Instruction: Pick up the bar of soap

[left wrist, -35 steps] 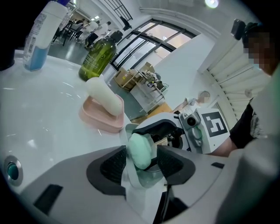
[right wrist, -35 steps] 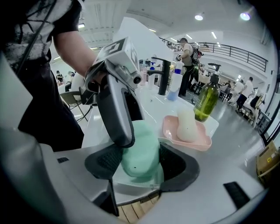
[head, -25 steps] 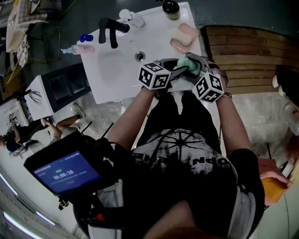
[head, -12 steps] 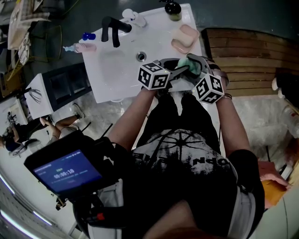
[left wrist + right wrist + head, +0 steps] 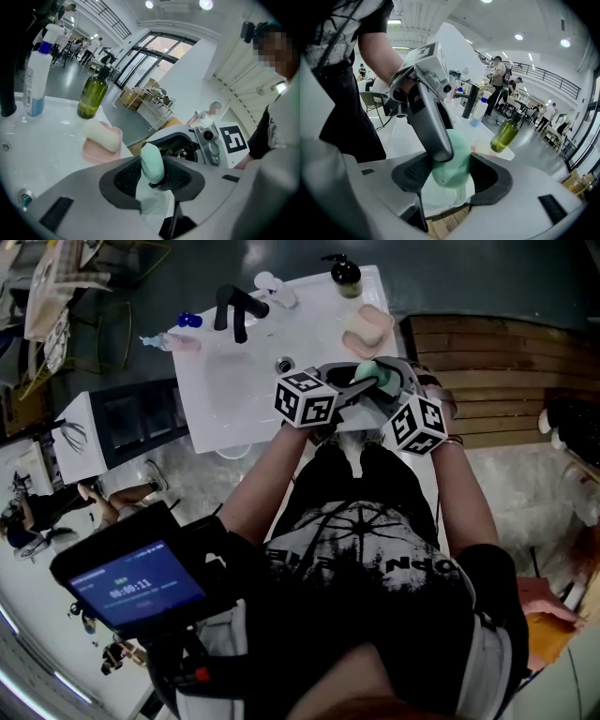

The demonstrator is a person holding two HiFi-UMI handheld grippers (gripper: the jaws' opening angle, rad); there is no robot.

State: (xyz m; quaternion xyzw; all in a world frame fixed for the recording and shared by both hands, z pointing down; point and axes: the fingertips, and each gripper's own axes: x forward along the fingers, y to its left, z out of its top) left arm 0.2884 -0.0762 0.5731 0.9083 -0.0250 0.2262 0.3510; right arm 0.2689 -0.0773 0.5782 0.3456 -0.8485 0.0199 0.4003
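Both hands meet in front of the person's waist, over the near right corner of the white bench (image 5: 309,310), with the marker cubes turned upward. The left claw (image 5: 151,178) reaches in from the left and the right claw (image 5: 452,173) angles more steeply down from the right.

The green bar of soap (image 5: 368,374) stands on edge between both sets of pads, clear of the bench top. The left claw's jaws have just been closing and now clamp the bar. The right claw's pads press its broad faces.

A pink soap dish (image 5: 93,152) near the bench's far right edge holds a pale bar (image 5: 101,135). Behind it stands an olive pump bottle (image 5: 92,96), and by the black tap (image 5: 236,307) a clear spray bottle (image 5: 33,82).

The bench has a moulded basin with a drain (image 5: 285,365). To its right lies a slatted wooden platform (image 5: 487,362). The room is a bright hall with tall windows and distant people.
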